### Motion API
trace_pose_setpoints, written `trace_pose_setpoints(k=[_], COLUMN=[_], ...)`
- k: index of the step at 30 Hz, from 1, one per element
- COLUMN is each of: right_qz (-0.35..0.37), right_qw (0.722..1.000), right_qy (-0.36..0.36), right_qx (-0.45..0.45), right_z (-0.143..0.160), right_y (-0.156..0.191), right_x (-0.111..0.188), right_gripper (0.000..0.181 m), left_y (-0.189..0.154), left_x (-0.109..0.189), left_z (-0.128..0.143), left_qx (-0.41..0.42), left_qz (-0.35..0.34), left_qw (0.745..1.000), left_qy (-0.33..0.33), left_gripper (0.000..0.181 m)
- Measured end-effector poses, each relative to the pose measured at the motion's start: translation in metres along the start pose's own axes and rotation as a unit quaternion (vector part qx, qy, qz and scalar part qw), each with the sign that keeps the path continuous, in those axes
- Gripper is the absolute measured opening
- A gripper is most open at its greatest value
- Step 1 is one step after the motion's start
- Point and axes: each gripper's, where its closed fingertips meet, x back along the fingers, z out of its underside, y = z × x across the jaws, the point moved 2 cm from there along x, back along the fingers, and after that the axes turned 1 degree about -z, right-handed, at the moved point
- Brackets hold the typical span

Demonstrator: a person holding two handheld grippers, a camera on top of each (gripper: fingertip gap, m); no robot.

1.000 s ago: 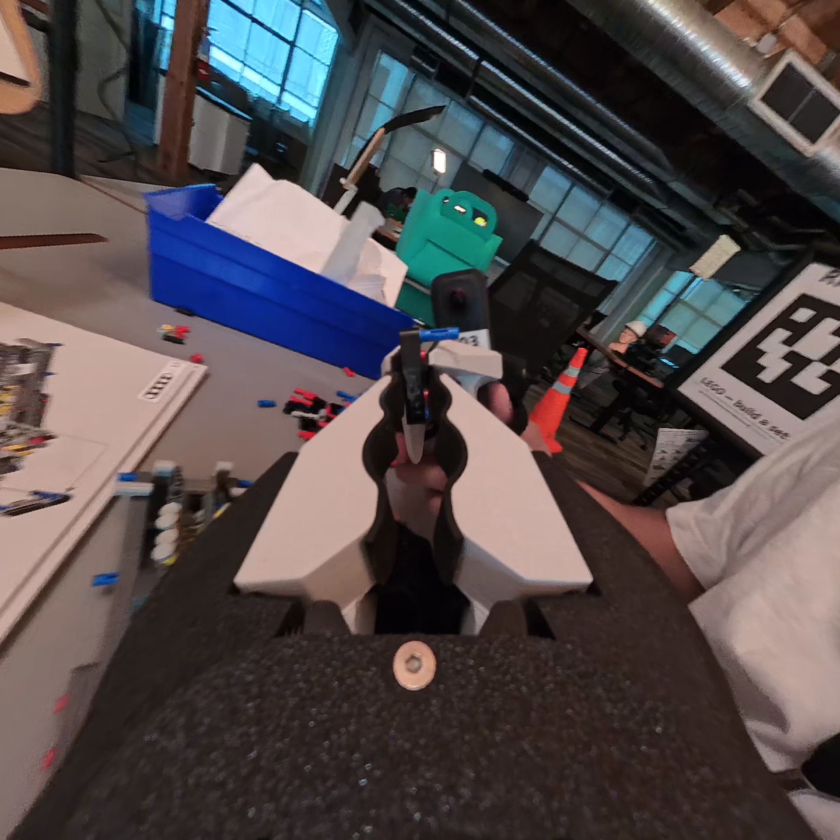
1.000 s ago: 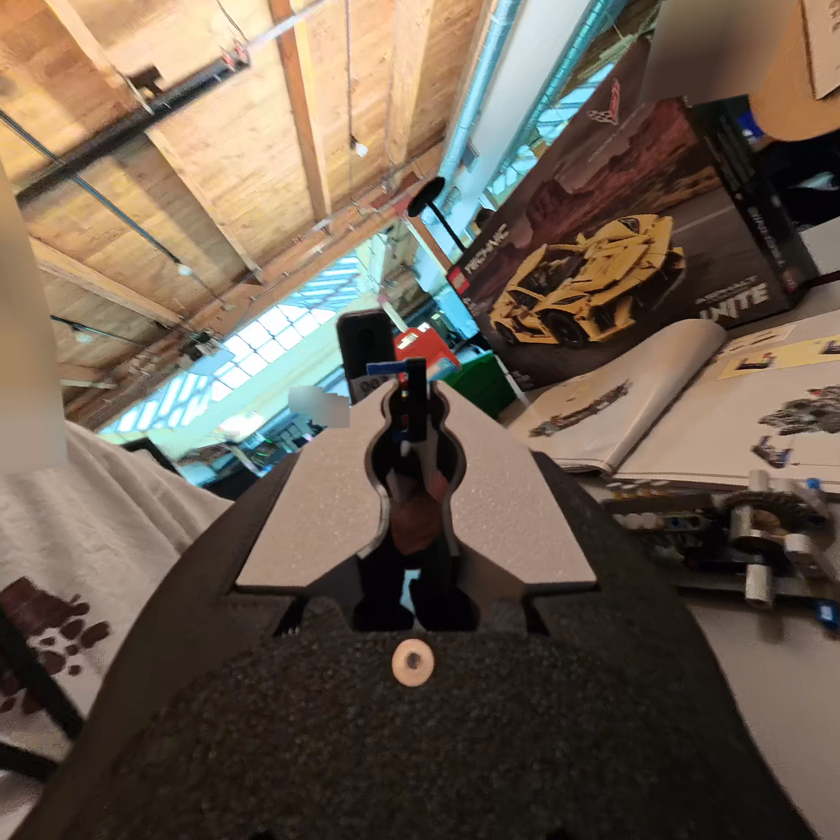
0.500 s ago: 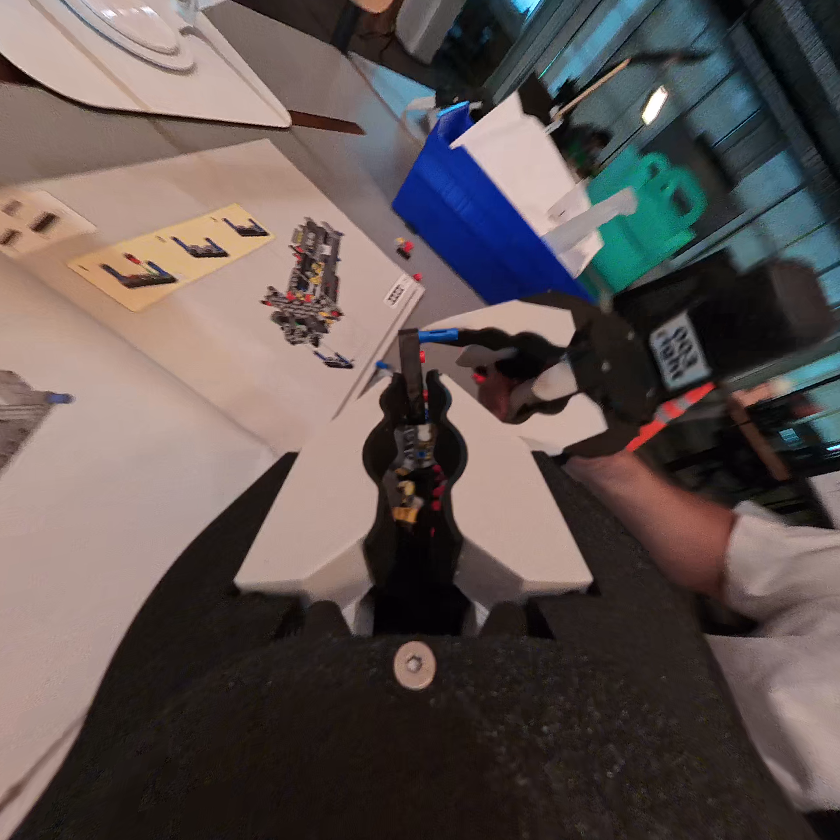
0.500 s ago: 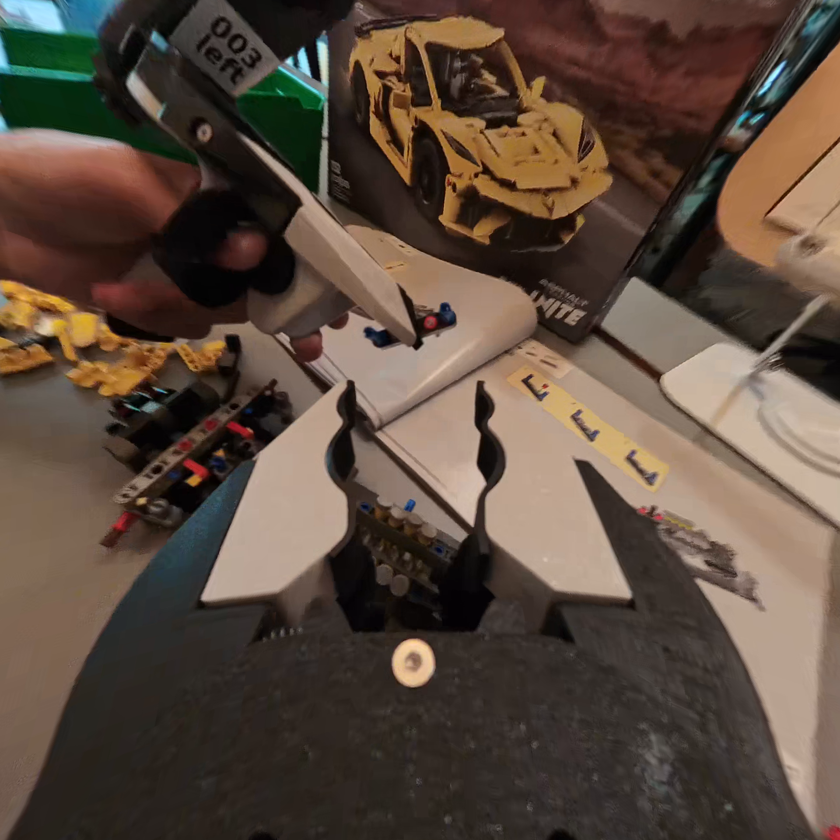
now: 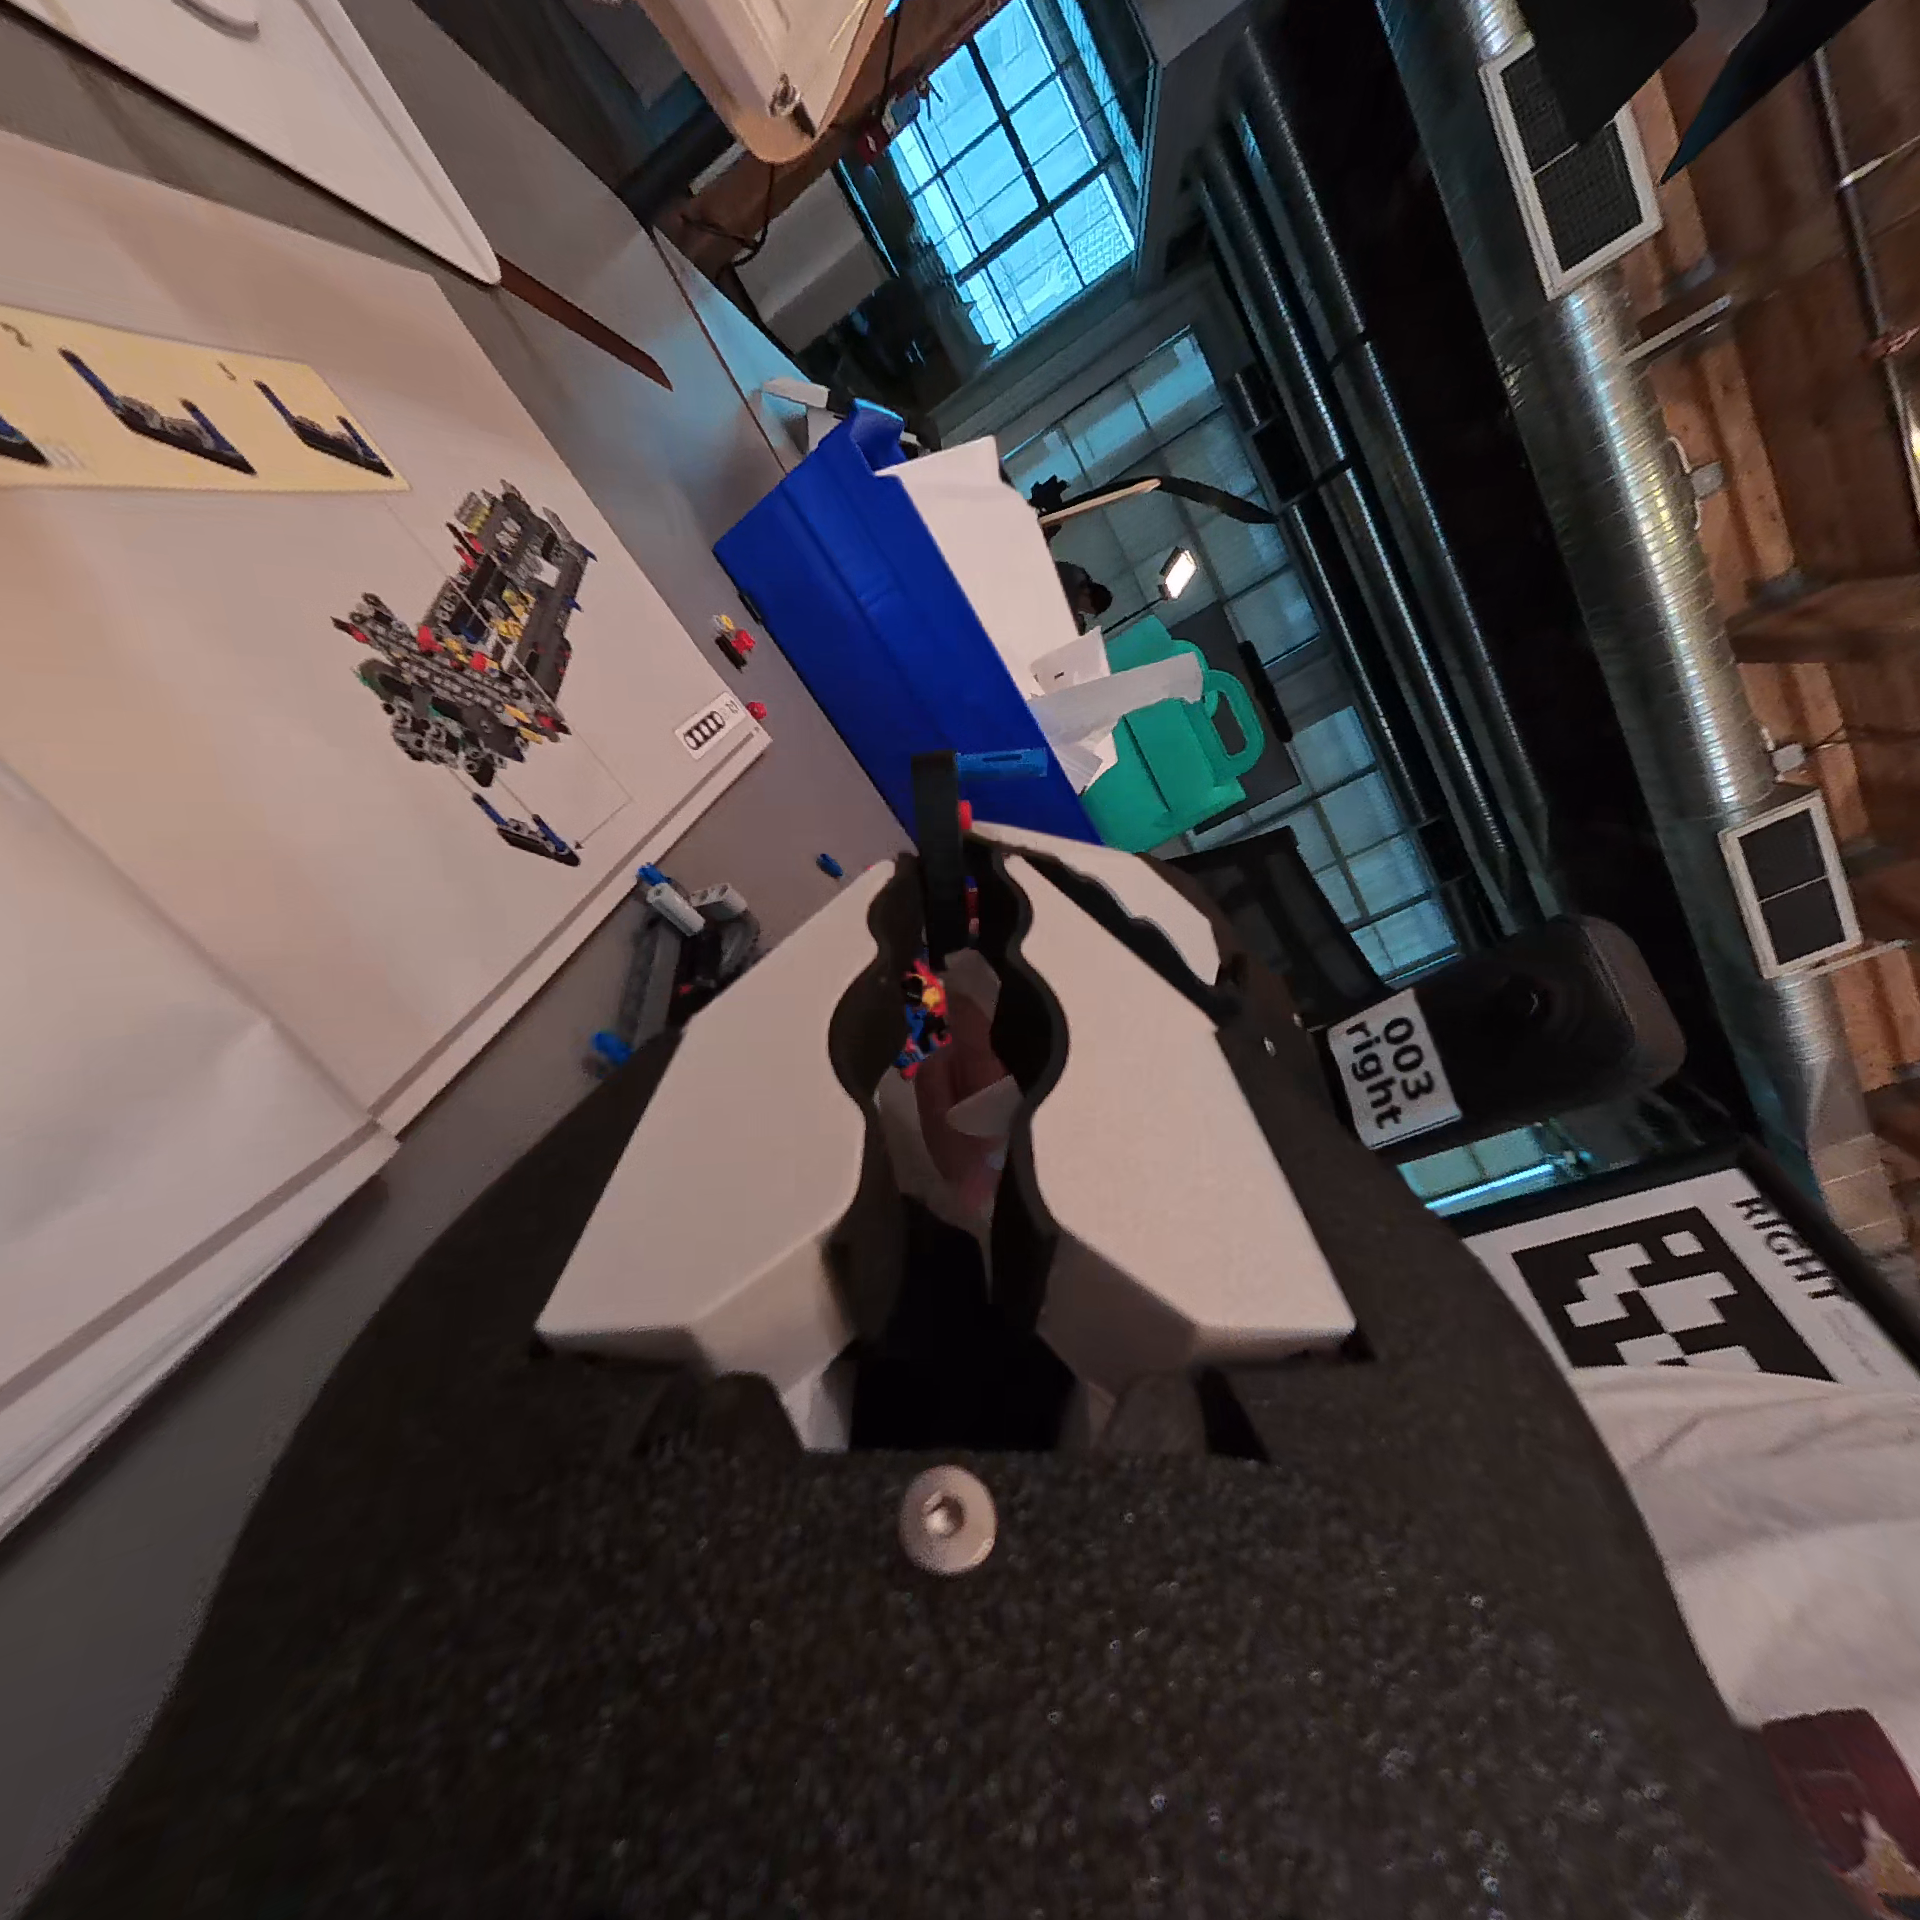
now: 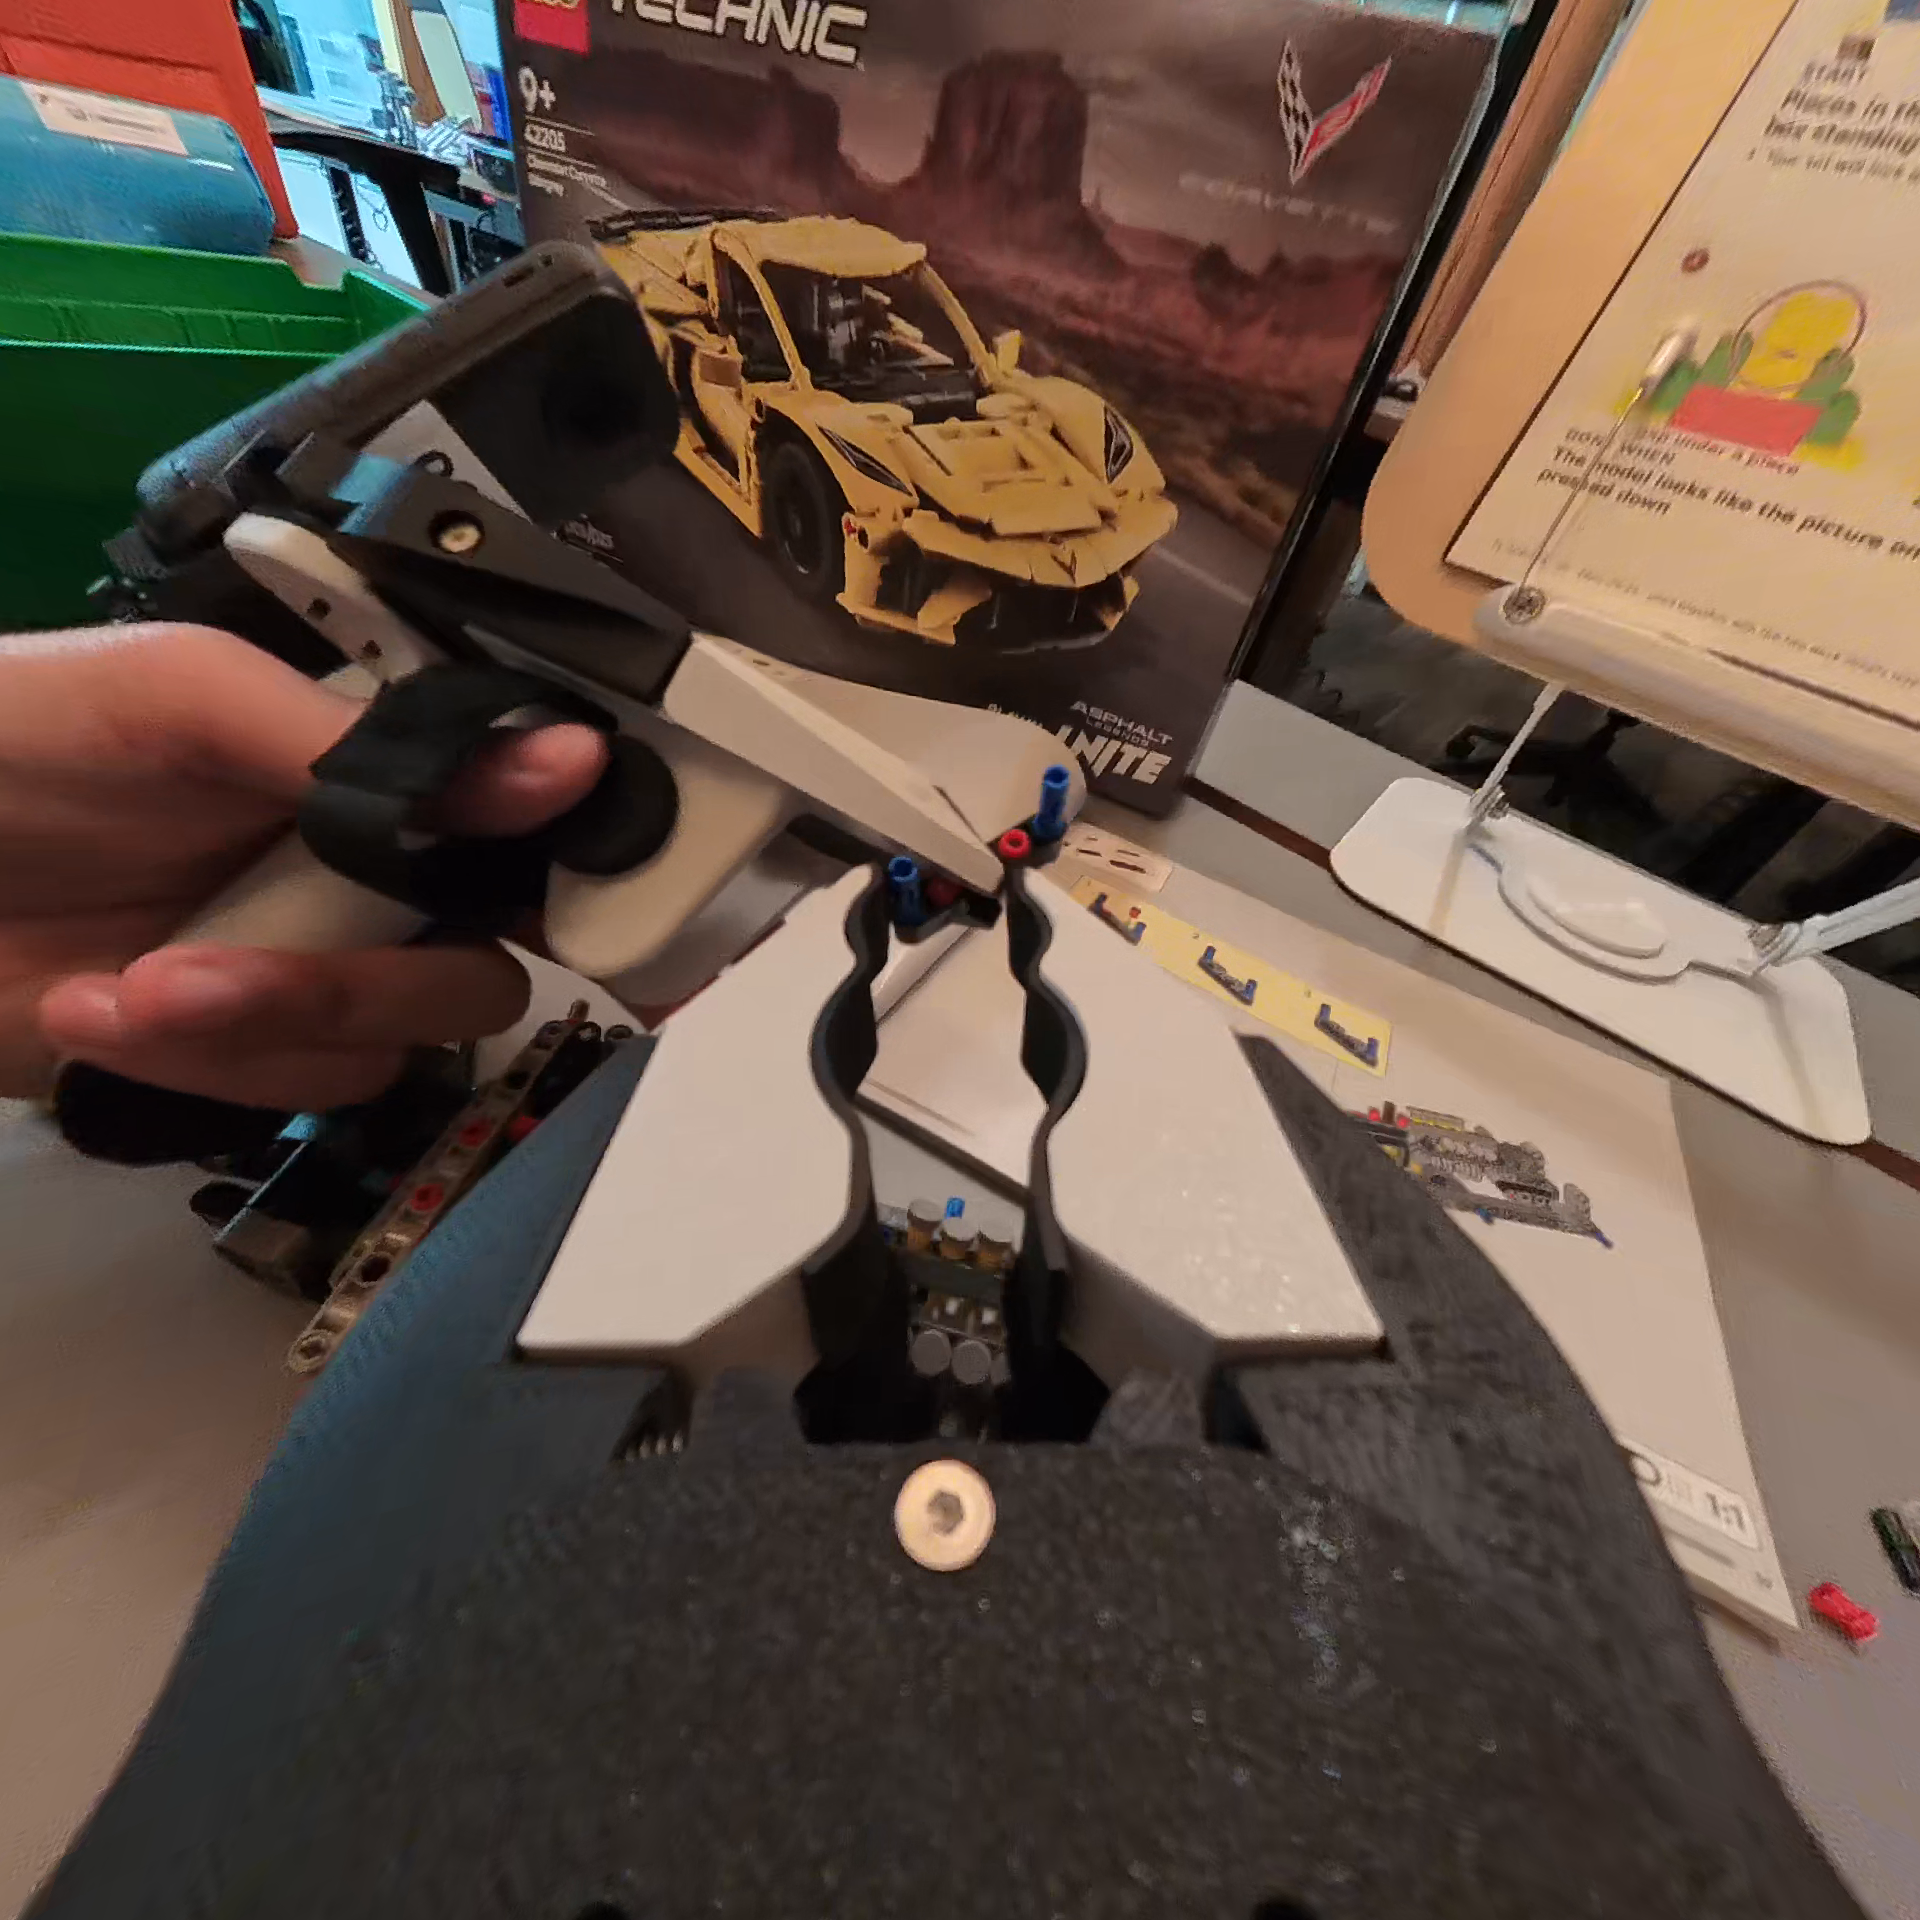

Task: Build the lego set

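Note:
My left gripper (image 5: 940, 868) is shut on a short black beam (image 5: 938, 831) that has a blue pin (image 5: 997, 766) sticking out sideways. In the right wrist view a hand holds the left gripper (image 6: 992, 847) in the air, with the beam (image 6: 951, 906) and its blue and red pins at its tip. My right gripper (image 6: 940, 894) is open. Its fingertips stand on either side of the beam's lower end; I cannot tell if the pads touch it. The right gripper (image 5: 1132, 904) also shows just behind the beam in the left wrist view. A partly built model (image 6: 416, 1174) lies on the table below.
An open instruction booklet (image 5: 312, 727) lies on the grey table (image 5: 810, 831), also seen in the right wrist view (image 6: 1351, 1174). The set's box (image 6: 935, 364) stands behind. There are also a blue bin (image 5: 883, 644), a green bin (image 6: 156, 416), a white sign stand (image 6: 1610, 935) and loose red pieces (image 6: 1844, 1616). My left and right fingertips are right by each other.
A second ago both grippers were shut on the beam. The right gripper let go and opened wide; now its jaws are narrower around the beam's end. Both grippers turned toward the table.

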Motion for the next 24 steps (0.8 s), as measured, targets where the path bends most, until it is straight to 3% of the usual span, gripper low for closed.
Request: trace_pose_setpoints(k=[5, 11, 15, 18, 21, 24], right_qz=[-0.001, -0.026, -0.078, -0.17, -0.261, -0.332], right_qw=[1.0, 0.999, 0.99, 0.958, 0.903, 0.848], right_qy=[0.004, -0.009, -0.01, -0.015, -0.019, -0.026], right_qx=[-0.008, -0.021, -0.115, -0.232, -0.341, -0.412], right_z=[0.002, -0.004, -0.005, -0.009, -0.014, -0.02], right_y=[-0.003, -0.005, -0.012, -0.01, -0.006, -0.002], right_x=[0.0, 0.005, 0.009, 0.017, 0.026, 0.034], right_gripper=[0.015, 0.006, 0.006, 0.006, 0.006, 0.006], left_y=[0.001, -0.007, -0.009, -0.009, -0.025, -0.034], left_x=[-0.001, 0.0, 0.007, 0.014, 0.016, 0.014], left_z=[0.0, 0.0, -0.009, -0.017, -0.004, 0.003], left_qx=[0.041, 0.019, -0.029, -0.101, -0.135, -0.151], left_qz=[0.017, 0.022, 0.016, 0.005, 0.056, 0.084], left_qw=[0.999, 1.0, 0.999, 0.995, 0.986, 0.981], left_qy=[-0.012, -0.006, -0.002, 0.015, 0.082, 0.091], left_gripper=[0.009, 0.009, 0.018, 0.022, 0.02, 0.02])
